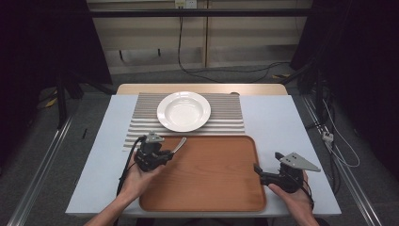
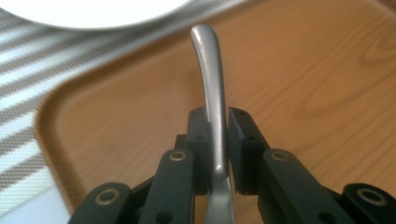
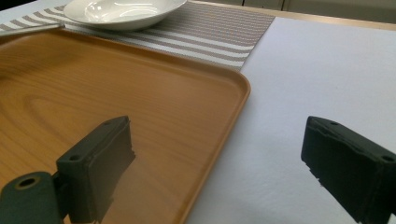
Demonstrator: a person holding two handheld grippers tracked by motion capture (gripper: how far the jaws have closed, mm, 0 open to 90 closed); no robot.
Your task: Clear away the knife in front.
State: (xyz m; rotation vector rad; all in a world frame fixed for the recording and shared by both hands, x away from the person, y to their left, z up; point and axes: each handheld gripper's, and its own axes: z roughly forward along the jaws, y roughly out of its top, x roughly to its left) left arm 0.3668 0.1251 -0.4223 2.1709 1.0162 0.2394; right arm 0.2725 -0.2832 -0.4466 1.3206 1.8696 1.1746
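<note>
Black gripper [image 1: 175,151], grey triangular plate

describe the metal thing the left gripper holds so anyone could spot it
Find the wooden tray at the table's near edge. Over its far left corner, the left hand-held gripper clamps a slim utensil handle. It is the one metal piece here: grey, curved, with a rounded tip pointing toward the white plate.

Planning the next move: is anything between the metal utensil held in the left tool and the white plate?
Nothing visible. The left tool grips the silver metal utensil handle above the brown wooden tray's far-left corner; only the tray rim and striped placemat lie before the round white plate.
</note>
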